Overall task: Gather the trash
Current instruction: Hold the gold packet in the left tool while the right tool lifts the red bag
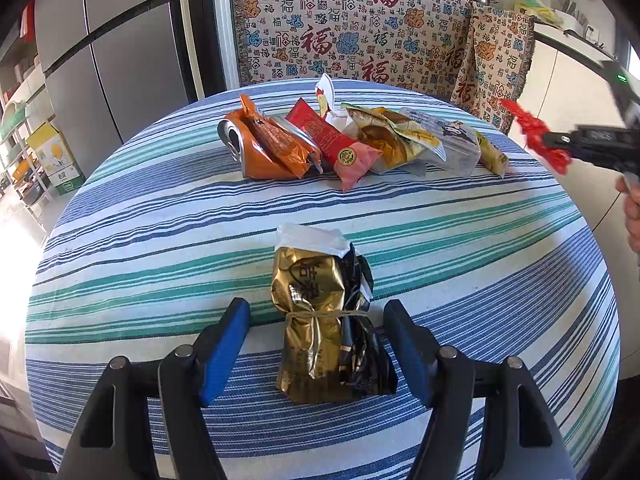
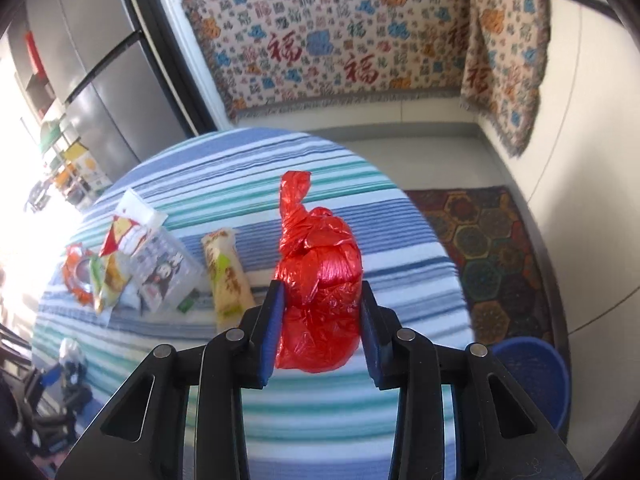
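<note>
My left gripper [image 1: 316, 320] is open around a gold and black wrapper bundle [image 1: 320, 320] tied with a rubber band, lying on the striped tablecloth; the blue pads stand apart from it on both sides. My right gripper [image 2: 322, 300] is shut on a knotted red plastic bag [image 2: 316, 280] and holds it above the table's right side; the bag also shows in the left wrist view [image 1: 536, 136]. A row of trash lies farther back: a crushed orange can [image 1: 256, 148], a red packet [image 1: 332, 144], yellow wrappers [image 1: 392, 136] and a clear packet [image 1: 452, 140].
The round table [image 1: 160, 240] has a blue, green and white striped cloth. A blue bin [image 2: 532, 376] stands on the floor at the table's right, next to a patterned rug [image 2: 492, 248]. A grey fridge [image 1: 100, 60] stands at the left. A patterned cloth [image 1: 352, 24] hangs behind.
</note>
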### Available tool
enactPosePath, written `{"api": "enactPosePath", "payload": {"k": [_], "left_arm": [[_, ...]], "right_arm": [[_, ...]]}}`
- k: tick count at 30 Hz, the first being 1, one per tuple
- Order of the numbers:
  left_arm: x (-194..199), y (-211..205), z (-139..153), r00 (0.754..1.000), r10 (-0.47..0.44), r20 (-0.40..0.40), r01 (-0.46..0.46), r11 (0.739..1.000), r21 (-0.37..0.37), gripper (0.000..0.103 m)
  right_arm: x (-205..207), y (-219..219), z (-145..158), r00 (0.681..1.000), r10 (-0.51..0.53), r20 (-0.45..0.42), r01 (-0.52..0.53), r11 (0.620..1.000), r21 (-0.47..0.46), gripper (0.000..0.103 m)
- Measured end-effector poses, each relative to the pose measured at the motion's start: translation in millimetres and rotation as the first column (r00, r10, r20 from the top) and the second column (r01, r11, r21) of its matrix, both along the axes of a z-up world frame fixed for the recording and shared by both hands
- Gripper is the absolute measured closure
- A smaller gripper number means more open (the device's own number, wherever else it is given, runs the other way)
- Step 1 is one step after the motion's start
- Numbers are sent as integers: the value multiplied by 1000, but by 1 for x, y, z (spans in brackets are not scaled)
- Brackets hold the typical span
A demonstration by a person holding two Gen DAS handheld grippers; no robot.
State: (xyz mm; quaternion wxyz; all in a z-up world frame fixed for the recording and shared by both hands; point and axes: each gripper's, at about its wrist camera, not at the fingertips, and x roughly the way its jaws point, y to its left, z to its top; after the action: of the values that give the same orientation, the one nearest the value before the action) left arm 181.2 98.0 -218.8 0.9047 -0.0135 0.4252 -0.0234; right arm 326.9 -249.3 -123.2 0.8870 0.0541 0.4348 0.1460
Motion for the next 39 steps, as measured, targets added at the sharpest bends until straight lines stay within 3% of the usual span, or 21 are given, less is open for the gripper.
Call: {"api": "enactPosePath", "payload": {"k": [6,11,13,17,19,23,24,27,39], "left_arm": [[0,-1,0,1000,0,0,0,1000,1,32],[0,2,0,1000,2,3,-2,1000,-15,32],[-3,8,1,1000,15,9,-15,999,-42,32],[-12,28,1,999,47,19,-44,993,-113,32],[-15,30,1,1000,27,15,-26,995,-96,32],[-20,15,-1,999,-38,2,38,999,18,30],[-19,14,-2,999,-51,-4,51,999,11,24],[-17,13,-3,998,-58,-7,58,998,13,21],[-12,11,-4,998,-56,-10,56,998,9,16]], "right_arm": [[-91,23,-1,997,79,18,-79,996,31,66],[-128,75,-22,985,171,7,-171,985,25,66],[-129,92,-28,982,187,4,-187,982,5,63],[-124,115,-38,977,213,-4,-213,976,-45,36],[-121,120,-38,975,222,4,-222,972,-74,28],[-117,132,-41,969,248,-8,-247,961,-128,16],[-116,136,-42,967,253,-12,-252,956,-148,11],[-107,136,-45,970,241,-30,-243,959,-147,2],[-108,136,-45,972,233,-33,-236,960,-153,1]]}}
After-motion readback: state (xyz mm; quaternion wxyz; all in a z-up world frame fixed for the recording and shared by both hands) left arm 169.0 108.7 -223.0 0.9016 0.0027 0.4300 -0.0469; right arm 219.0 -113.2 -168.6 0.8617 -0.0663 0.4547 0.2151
